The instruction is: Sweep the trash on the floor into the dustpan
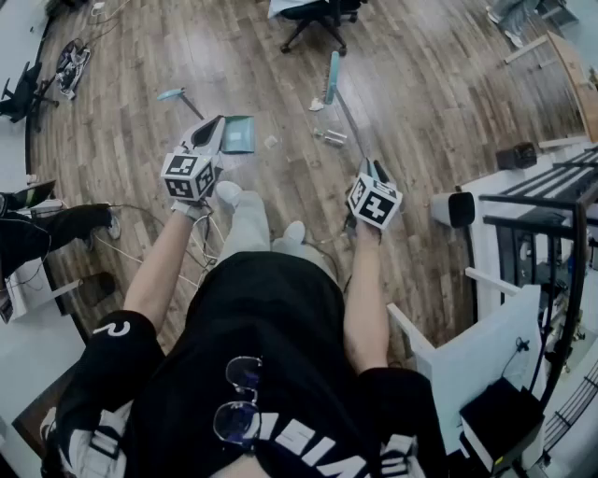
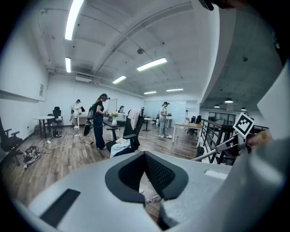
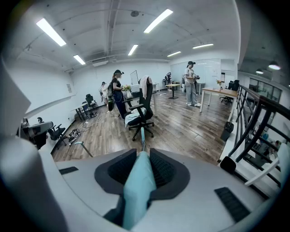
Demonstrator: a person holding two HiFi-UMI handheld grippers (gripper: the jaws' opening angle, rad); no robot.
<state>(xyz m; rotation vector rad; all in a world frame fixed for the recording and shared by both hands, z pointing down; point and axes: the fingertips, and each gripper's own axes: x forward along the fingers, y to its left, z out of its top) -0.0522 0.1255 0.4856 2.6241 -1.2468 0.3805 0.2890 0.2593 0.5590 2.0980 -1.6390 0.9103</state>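
Person in a black T-shirt, glasses (image 1: 241, 397) hung at the collar, standing on the wood plank floor (image 1: 420, 103) with a gripper in each hand.

Right gripper (image 1: 366, 172): jaws pinching the pale teal broom handle (image 1: 347, 123). Handle runs straight out along the jaws, so the grip looks square and force should go down the stick.

Left gripper (image 1: 210, 132): jaws pressed almost together, only a sliver of floor showing through, nothing between them. It hangs over the left edge of the teal plastic dustpan (image 1: 239, 133); can't tell if it touches. The dustpan's long stick with teal grip (image 1: 175, 94) leans off to the left, unheld.

Trash, all on the floor:
- small pale scrap (image 1: 271, 142), just beside the pan
- crushed silvery can (image 1: 332, 137), near the broom handle
- white paper scrap (image 1: 317, 105), just beside the teal broom head (image 1: 332, 77)

Broom head sits on the far side of the trash. My read: it's placed for a pull back toward the pan, gathering all three. Pan looks empty, so sweeping isn't done.

Risk: pan is unheld and could skid when the can hits it.

Beyond, well apart: black office chair (image 1: 318, 14).
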